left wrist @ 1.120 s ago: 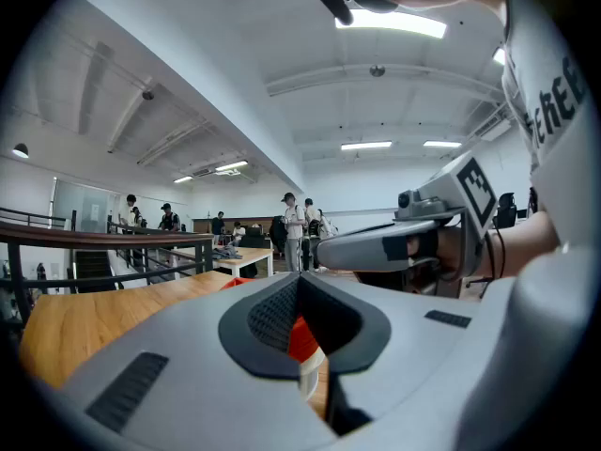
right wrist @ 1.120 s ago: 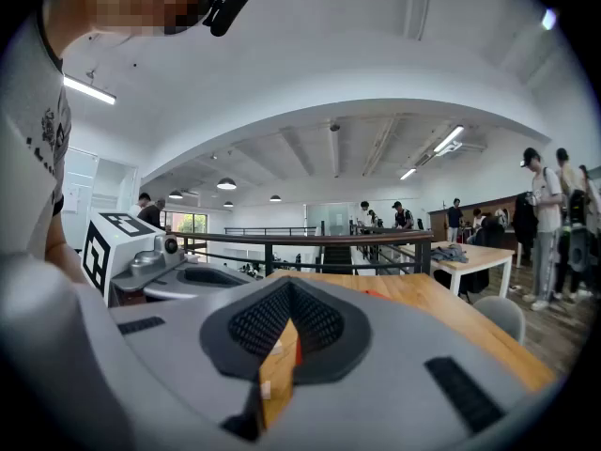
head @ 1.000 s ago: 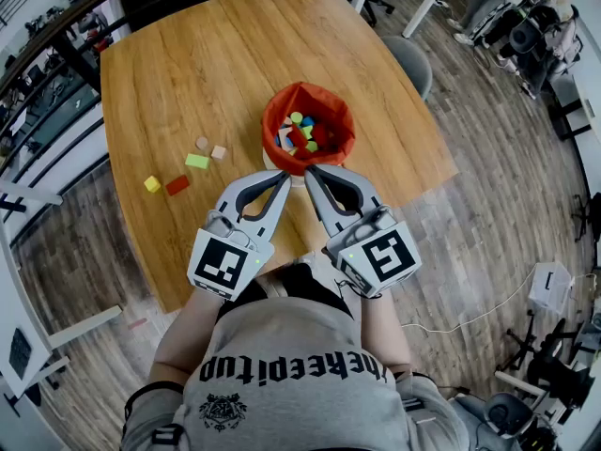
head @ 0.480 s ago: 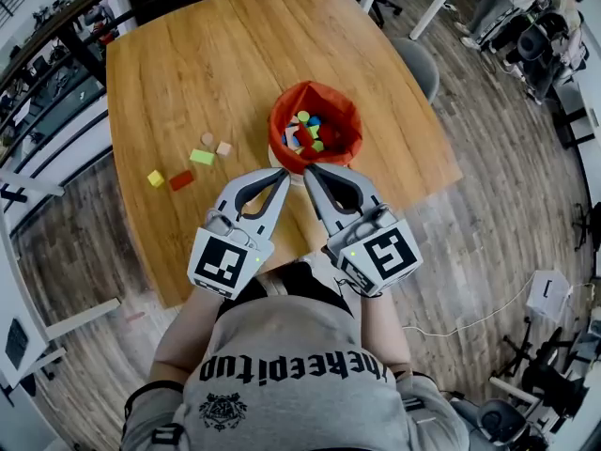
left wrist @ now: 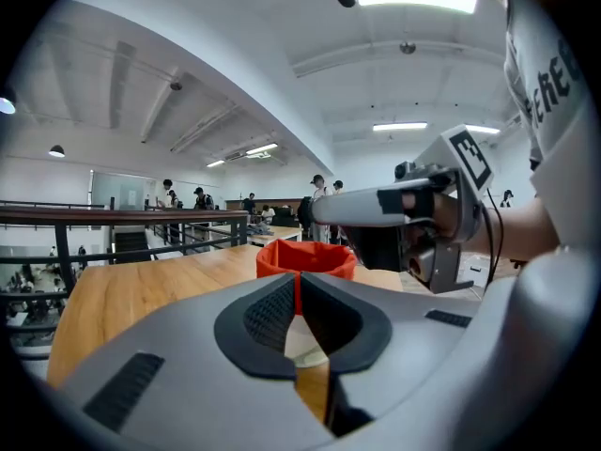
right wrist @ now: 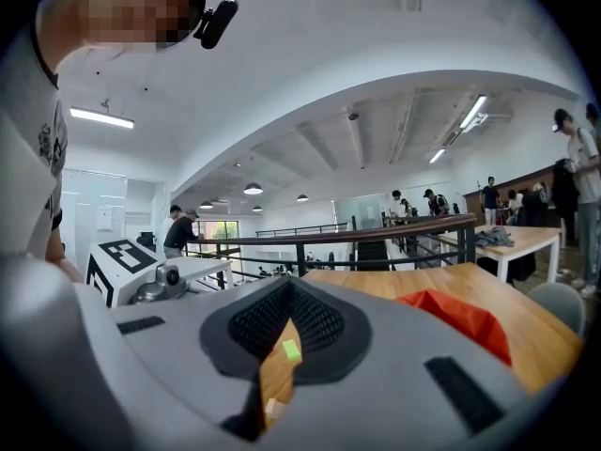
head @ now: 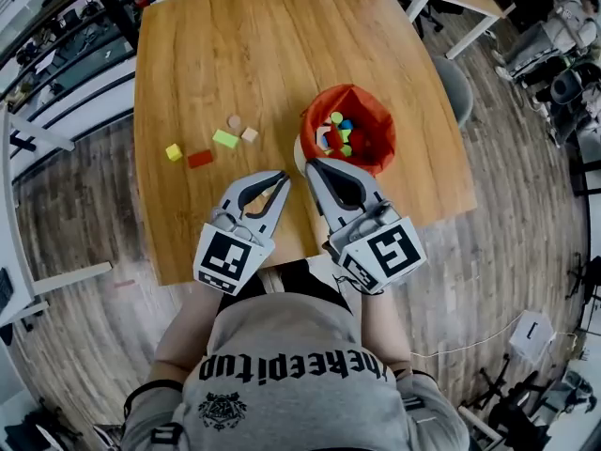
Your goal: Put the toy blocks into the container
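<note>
A red fabric container with several coloured blocks inside stands on the wooden table. Left of it lie loose blocks: yellow, red, green, a tan round one and a peach cube. My left gripper is shut and empty, its tips near the table's front edge just left of the container. My right gripper is shut and empty beside the container's near side. The left gripper view shows the container straight ahead. The right gripper view shows the green block past the jaws.
The table's front edge runs just under both grippers, with wooden floor around it. A grey chair stands at the table's right side. A railing and other desks lie beyond the far left.
The head view has swung, so the table, container and blocks now sit further right and lower. Both grippers stay shut and empty in about the same place.
</note>
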Demonstrator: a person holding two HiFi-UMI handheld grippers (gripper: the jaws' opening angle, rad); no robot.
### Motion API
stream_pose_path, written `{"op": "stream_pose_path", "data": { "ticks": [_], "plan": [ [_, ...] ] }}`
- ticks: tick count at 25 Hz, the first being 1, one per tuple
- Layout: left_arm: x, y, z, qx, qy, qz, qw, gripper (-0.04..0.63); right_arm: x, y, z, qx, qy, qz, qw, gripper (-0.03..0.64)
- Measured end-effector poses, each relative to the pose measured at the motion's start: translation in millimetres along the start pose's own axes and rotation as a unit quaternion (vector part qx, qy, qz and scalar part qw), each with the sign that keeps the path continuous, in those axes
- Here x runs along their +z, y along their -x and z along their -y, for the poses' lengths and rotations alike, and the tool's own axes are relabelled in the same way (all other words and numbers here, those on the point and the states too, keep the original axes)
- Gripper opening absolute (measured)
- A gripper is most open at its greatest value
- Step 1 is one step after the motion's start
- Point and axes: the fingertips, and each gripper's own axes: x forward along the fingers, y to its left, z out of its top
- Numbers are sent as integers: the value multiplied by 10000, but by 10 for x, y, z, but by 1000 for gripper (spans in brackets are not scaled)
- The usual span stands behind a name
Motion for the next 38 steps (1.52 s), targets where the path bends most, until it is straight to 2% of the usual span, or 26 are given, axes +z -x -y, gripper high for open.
{"op": "stream_pose_path", "data": {
  "ticks": [9,15,18,28,38],
  "plan": [
    [-411,62,-160,517,228,-494,9972,17,-78,-229,-86,568,-71,-146,9983,11],
    [-766,27,-201,631,419,-916,9929,92,-134,-280,-72,754,-99,-242,9968,11],
    [-943,2,-203,623,475,-1137,9904,126,-167,-292,-61,804,-122,-286,9963,11],
    [-1486,-21,-253,687,555,-1793,9798,163,-280,-296,-56,859,-217,-415,9952,11],
    [-1750,-123,-299,531,493,-2220,9723,180,-335,-281,3,767,-349,-446,9954,11]
  ]
}}
